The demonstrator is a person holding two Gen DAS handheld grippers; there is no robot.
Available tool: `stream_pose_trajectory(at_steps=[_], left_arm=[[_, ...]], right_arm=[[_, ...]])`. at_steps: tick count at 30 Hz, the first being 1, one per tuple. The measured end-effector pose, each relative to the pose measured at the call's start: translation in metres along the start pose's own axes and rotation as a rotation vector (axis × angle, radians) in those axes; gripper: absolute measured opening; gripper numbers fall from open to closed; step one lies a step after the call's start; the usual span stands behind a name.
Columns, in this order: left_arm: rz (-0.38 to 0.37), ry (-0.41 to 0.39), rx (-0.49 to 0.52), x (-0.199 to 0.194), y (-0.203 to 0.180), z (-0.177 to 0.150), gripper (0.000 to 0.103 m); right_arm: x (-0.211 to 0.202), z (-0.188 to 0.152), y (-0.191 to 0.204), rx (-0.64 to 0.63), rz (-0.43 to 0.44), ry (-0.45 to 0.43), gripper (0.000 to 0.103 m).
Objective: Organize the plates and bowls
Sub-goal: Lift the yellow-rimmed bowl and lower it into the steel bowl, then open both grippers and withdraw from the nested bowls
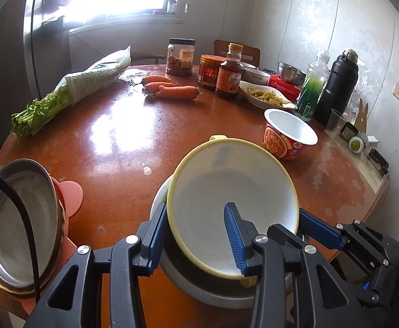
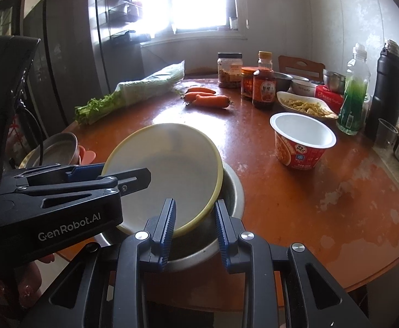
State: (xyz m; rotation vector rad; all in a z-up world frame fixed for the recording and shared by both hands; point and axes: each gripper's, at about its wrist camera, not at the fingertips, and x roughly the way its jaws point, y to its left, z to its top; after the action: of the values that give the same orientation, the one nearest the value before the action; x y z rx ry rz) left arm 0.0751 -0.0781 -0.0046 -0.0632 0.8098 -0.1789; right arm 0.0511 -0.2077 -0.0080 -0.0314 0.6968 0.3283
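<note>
A pale yellow-rimmed bowl is tilted over a steel bowl at the table's near edge. My left gripper straddles its left rim, one finger inside and one outside, the jaws fairly wide. My right gripper straddles its near rim, with small gaps beside the pads; it also shows in the left wrist view. The bowl also shows in the right wrist view, above the steel bowl. A stack of steel plates on a pink mat lies at the left.
On the round red-brown table stand an empty instant-noodle cup, carrots, bagged celery, jars and a sauce bottle, a dish of food, a green bottle and a black flask.
</note>
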Motion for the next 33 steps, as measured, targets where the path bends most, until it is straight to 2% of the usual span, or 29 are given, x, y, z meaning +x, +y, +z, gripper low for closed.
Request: stream_pose_trajectory(at_steps=[9, 20, 27, 33], left_arm=[[0.02, 0.007, 0.031, 0.0035, -0.006, -0.0019, 0.042], [-0.001, 0.022, 0.02, 0.0041, -0.0028, -0.0011, 0.042], [-0.014, 0.026, 0.012, 0.0023, -0.0005, -0.0014, 0.042], [-0.027, 0.018, 0.017, -0.0009, -0.0001, -0.0013, 0.047]], right_arm=[[-0.0005, -0.0017, 0.0004, 0.001, -0.008, -0.008, 0.03], [-0.0032, -0.0028, -0.0019, 0.018, 0.015, -0.009, 0.03], [-0.004, -0.0021, -0.0019, 0.034, 0.031, -0.004, 0.034], [-0.0072, -0.0016, -0.0019, 0.04, 0.032, -0.006, 0.038]])
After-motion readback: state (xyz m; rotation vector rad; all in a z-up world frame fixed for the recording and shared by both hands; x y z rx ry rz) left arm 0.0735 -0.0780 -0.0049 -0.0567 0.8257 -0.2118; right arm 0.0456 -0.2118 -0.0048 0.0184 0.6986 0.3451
